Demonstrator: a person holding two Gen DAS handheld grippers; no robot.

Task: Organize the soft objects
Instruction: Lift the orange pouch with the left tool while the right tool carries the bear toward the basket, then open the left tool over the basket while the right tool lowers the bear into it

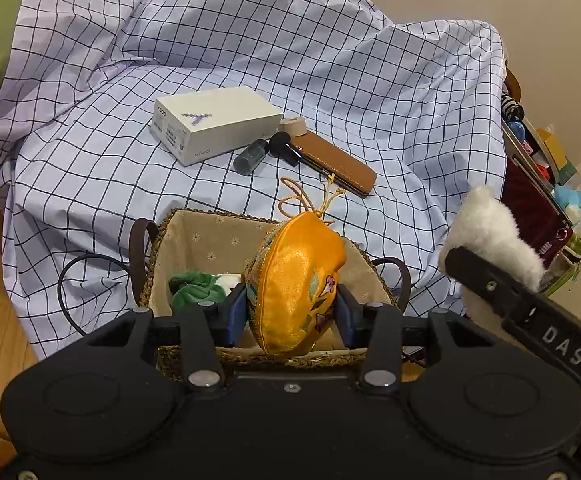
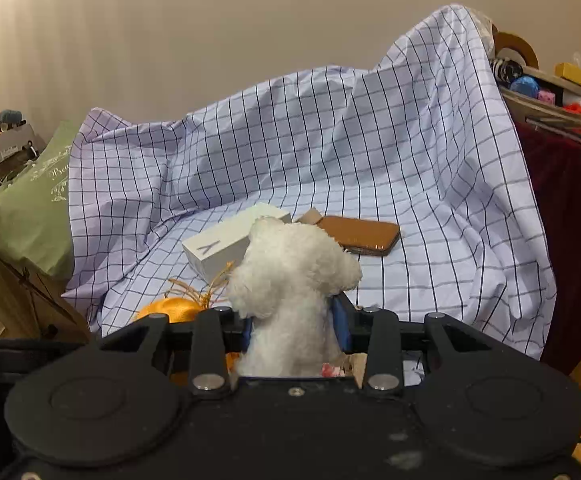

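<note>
A white phone box (image 1: 214, 122) printed "vivo" and "Y500", with a purple Y on its lid, lies on a wrinkled checked cloth (image 1: 330, 60). At the box's 4 o'clock lie a small grey-blue bottle (image 1: 250, 156), a black cylinder (image 1: 284, 147), a roll of beige tape (image 1: 290, 126) and a tan leather case (image 1: 336, 162).

The left gripper (image 1: 291, 307) pinches a glossy orange satin pouch (image 1: 296, 280) with embroidered flowers and a gold cord, held above a woven basket (image 1: 162, 240) lined in daisy-print fabric (a green soft item (image 1: 194, 286) sits inside). At 3 o'clock the other tool's black bar reads "DAS".

The right-wrist view hides the basket. There the right gripper (image 2: 296, 330) clamps a fluffy white plush toy (image 2: 290, 280); the pouch peeks in at 9 o'clock. Only this view shows a green bag (image 2: 26, 208) with pale script, unreadable, and a cluttered shelf (image 2: 550, 104) at 2 o'clock.
</note>
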